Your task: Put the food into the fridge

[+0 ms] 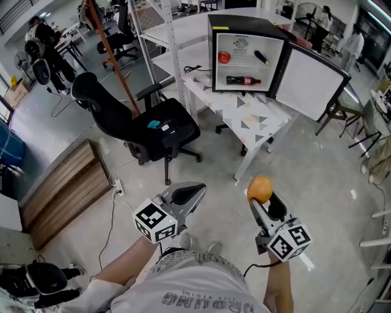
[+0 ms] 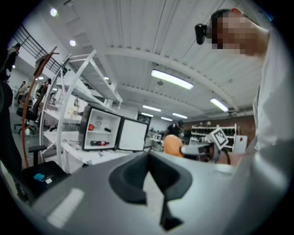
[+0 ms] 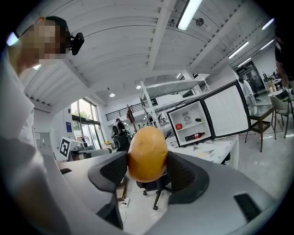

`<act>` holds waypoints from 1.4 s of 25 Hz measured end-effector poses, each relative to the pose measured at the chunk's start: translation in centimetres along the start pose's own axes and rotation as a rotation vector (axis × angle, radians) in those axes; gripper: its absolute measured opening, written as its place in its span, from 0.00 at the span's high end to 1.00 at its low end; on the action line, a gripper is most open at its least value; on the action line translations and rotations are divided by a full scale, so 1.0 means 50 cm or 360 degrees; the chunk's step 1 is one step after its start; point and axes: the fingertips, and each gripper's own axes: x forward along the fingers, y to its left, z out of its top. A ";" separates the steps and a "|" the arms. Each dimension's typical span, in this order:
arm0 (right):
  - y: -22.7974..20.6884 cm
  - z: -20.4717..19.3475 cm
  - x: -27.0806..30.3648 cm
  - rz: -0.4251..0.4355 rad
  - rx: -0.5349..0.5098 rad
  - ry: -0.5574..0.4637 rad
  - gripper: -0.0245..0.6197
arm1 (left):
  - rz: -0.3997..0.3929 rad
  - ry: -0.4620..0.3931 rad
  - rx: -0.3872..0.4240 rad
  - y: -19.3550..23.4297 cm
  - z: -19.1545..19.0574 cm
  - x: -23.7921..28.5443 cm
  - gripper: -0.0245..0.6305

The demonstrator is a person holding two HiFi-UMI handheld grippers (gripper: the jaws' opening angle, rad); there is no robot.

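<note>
Pinching orange point(image 3: 147, 153) mid-body in right gripper point(image 3: 147, 170) jaws, fridge point(image 1: 244, 23) at 12 o'clock. Likely light, firm, roll-prone. Left gripper point(image 2: 148, 160) jaws pressed together.

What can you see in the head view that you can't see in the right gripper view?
Only the head view shows the marker cube on the right gripper and the teal thing lying on the seat of the black chair. Only the right gripper view shows the ceiling lights and, close up, the pads pressed on both sides of the orange fruit. Both show that fruit, the chair, the open fridge on the white table, and the red apple and bottle inside the fridge.
</note>
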 end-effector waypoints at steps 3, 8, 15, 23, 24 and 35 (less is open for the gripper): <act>-0.015 -0.002 -0.015 0.0015 0.0006 0.0000 0.55 | 0.0013 -0.0001 0.0003 -0.017 -0.002 0.010 0.95; -0.036 0.002 -0.042 0.0043 0.0003 -0.0001 0.55 | 0.0039 -0.0014 0.0008 -0.049 -0.004 0.029 0.95; -0.072 0.009 -0.085 0.0056 0.0003 -0.0014 0.55 | 0.0064 -0.0015 0.0012 -0.089 -0.014 0.055 0.95; -0.103 0.030 -0.099 0.0062 0.0006 -0.0045 0.55 | 0.0064 -0.0020 0.0024 -0.097 -0.003 0.089 0.95; -0.109 0.031 -0.097 0.0062 0.0005 -0.0045 0.55 | 0.0063 -0.0022 0.0025 -0.095 -0.003 0.095 0.95; -0.180 0.041 -0.041 0.0029 -0.0008 -0.0039 0.55 | 0.0025 -0.0038 0.0010 -0.026 -0.010 0.179 0.95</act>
